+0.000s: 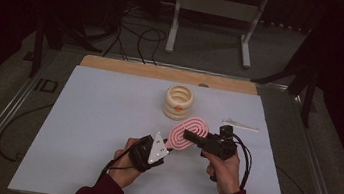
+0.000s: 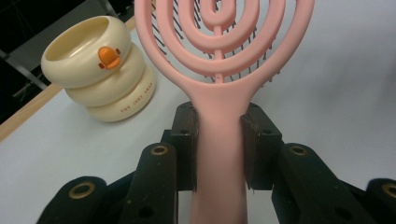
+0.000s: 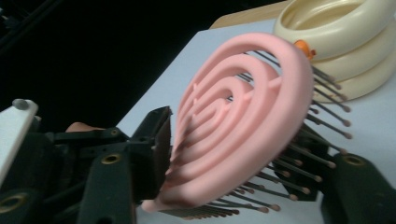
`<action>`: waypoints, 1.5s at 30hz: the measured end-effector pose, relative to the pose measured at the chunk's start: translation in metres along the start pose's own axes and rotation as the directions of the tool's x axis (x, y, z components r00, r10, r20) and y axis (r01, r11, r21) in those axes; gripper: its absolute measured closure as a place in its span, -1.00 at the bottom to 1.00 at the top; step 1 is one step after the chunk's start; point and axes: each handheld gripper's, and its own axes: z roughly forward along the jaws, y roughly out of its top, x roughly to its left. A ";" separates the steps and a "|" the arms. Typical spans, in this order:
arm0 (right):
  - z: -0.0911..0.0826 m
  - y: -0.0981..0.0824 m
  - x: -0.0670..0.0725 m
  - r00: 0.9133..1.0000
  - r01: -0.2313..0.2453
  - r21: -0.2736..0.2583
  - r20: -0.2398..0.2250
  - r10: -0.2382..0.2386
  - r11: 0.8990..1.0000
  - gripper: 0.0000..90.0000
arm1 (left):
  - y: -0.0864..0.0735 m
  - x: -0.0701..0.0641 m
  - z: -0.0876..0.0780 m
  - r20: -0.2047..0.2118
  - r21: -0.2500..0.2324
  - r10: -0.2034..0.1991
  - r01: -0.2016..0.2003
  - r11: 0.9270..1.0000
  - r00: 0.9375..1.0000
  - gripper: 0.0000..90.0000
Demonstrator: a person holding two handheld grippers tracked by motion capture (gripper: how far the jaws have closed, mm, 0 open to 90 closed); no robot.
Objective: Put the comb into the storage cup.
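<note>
Dim, dark surroundings; blurred close foregrounds.

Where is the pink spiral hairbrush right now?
In the high view the pink spiral hairbrush is held between both grippers at table centre, just in front of the cream ringed duck container.

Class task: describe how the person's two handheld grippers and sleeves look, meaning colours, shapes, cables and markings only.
Both sleeves are dark maroon. The left gripper is black with a grey three-cornered plate on top and a black cable trailing back. The right gripper is black and blocky, with looping black cables. Up close, the black jaws carry brass-coloured rivets and flat dark pads.
</note>
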 end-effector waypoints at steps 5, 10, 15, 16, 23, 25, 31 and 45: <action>0.000 0.000 0.001 1.000 -0.005 0.003 -0.009 0.005 1.000 0.10 | -0.001 -0.002 0.001 0.002 0.000 0.004 -0.004 1.000 1.000 0.55; 0.001 0.000 0.002 1.000 -0.001 -0.001 -0.023 0.001 1.000 0.12 | -0.002 -0.002 0.002 -0.001 -0.001 0.004 -0.004 1.000 1.000 0.55; 0.001 0.001 0.002 0.999 -0.017 0.005 -0.029 0.017 1.000 0.14 | -0.002 -0.002 0.001 -0.006 -0.007 0.007 -0.007 1.000 1.000 0.55; 0.001 0.001 0.003 0.999 -0.024 0.006 -0.031 0.024 1.000 0.15 | -0.002 -0.002 0.001 -0.007 -0.007 0.009 -0.009 1.000 1.000 0.55; 0.002 0.001 0.002 0.996 -0.055 0.017 -0.071 0.057 0.998 0.23 | -0.003 -0.002 0.001 -0.019 -0.007 0.019 -0.019 1.000 1.000 0.55; 0.002 0.001 0.002 0.995 -0.067 0.021 -0.072 0.068 0.998 0.26 | -0.003 -0.002 0.002 -0.019 -0.008 0.017 -0.018 1.000 1.000 0.55; 0.003 0.001 0.004 0.994 -0.074 0.017 -0.081 0.075 0.997 0.33 | -0.004 0.000 0.003 -0.017 -0.007 0.013 -0.013 1.000 1.000 0.54; 0.003 0.002 0.013 0.994 0.002 0.014 -0.109 0.000 1.000 0.42 | -0.003 0.001 0.006 -0.005 -0.005 0.010 -0.010 1.000 1.000 0.52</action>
